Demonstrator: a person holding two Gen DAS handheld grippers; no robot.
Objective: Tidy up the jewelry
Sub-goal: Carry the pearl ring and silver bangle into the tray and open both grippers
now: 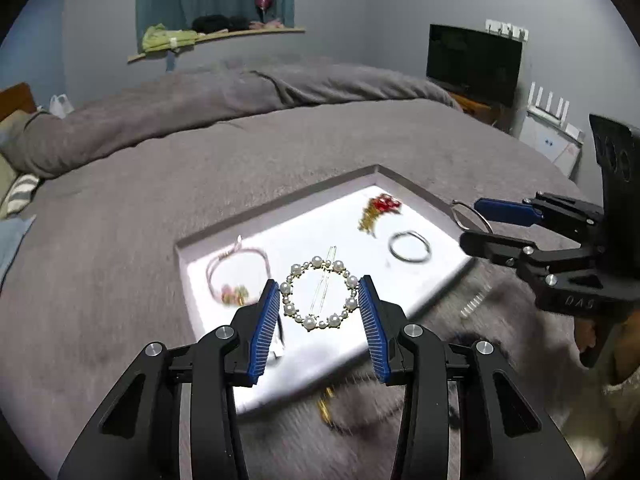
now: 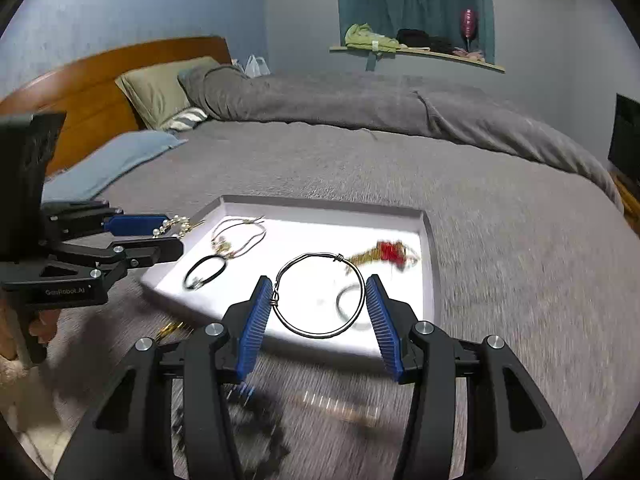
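A grey duvet (image 1: 168, 184) covers the bed and fills most of both views. Only the right wrist view shows the wooden headboard (image 2: 100, 80) and the olive pillow (image 2: 160, 88) at upper left; only the left wrist view shows the whole dark screen (image 1: 474, 62) at upper right.

The white tray (image 1: 224, 236) lies on the duvet at the centre of both frames. In it are a pink cord bracelet (image 1: 236, 276) at its left, a red and gold ornament (image 1: 380, 208) toward its far corner, and a silver ring-shaped bangle (image 1: 410, 246) near the right edge. The right wrist view also shows a black hair tie (image 2: 204, 272) on the tray's left part, which the left view hides.

The left gripper (image 1: 320, 304) is partly closed, its blue pads pressing both sides of a pearl ring hair clip (image 1: 318, 294), a gold circle set with white beads, held above the tray at lower centre.

The right gripper (image 2: 320, 300) is likewise half closed on a thin wire hoop (image 2: 320, 296), dark, with twisted wraps at its left and top, held above the tray's near edge.
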